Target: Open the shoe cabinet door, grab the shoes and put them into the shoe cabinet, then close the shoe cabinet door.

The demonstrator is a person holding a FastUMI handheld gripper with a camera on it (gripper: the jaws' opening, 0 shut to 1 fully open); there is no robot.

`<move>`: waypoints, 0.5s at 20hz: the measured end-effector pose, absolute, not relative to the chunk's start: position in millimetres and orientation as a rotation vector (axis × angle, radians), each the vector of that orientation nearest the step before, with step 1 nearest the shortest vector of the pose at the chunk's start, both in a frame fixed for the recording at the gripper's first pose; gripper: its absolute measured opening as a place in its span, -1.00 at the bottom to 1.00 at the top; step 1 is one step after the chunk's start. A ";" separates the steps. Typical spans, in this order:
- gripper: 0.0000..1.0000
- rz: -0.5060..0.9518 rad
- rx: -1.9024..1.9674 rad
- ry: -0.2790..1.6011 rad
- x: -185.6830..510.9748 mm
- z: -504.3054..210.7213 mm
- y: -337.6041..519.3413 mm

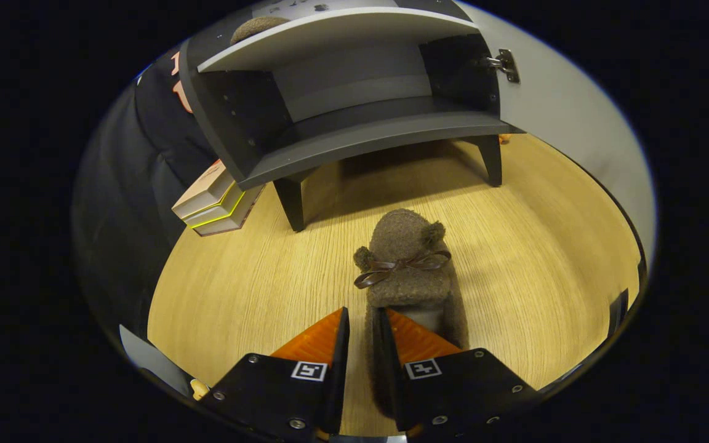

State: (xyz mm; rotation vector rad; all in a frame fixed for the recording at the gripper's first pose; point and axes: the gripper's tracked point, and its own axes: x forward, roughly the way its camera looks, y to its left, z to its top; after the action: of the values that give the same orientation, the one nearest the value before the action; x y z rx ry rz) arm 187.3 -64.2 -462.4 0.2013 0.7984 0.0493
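Gripper view, sweeping left to right across the wooden worktop (256,277): out at ten o'clock from the tool, a small stack of books (216,203) lies against the dark booth wall, just beside the cabinet's left front leg. At twelve o'clock stands the shoe cabinet (354,132), dark grey, raised on short legs, its compartment open to us with a pale shelf across the top. A second brown fuzzy shoe (257,26) peeks out on top of that shelf, toward eleven o'clock. Off at one o'clock, the cabinet door (567,123) is swung wide, its metal hinge (503,64) showing at the inner edge.

Down the middle now: the brown plush slipper (410,271), with pompom ears and a shiny ribbon bow, sits on the worktop well short of the cabinet, toe pointing toward it. The tool (364,323) is narrowed onto the slipper's left side wall near the heel, one finger outside the shoe, the other dipped into its opening. Both press the wall between them.
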 end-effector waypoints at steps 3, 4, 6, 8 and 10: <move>-0.42 0.029 0.179 0.778 206.4 -470.8 -68.7; -0.52 0.021 0.162 0.781 210.3 -474.5 -71.7; -0.70 0.012 0.179 0.791 215.0 -477.3 -72.5; -0.88 0.015 0.190 0.779 216.1 -471.7 -75.9; -0.92 -0.008 0.182 0.757 214.2 -456.2 -83.3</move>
State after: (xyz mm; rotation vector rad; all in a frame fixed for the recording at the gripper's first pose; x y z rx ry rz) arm 214.2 -83.3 -456.2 0.1824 0.7575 -0.0079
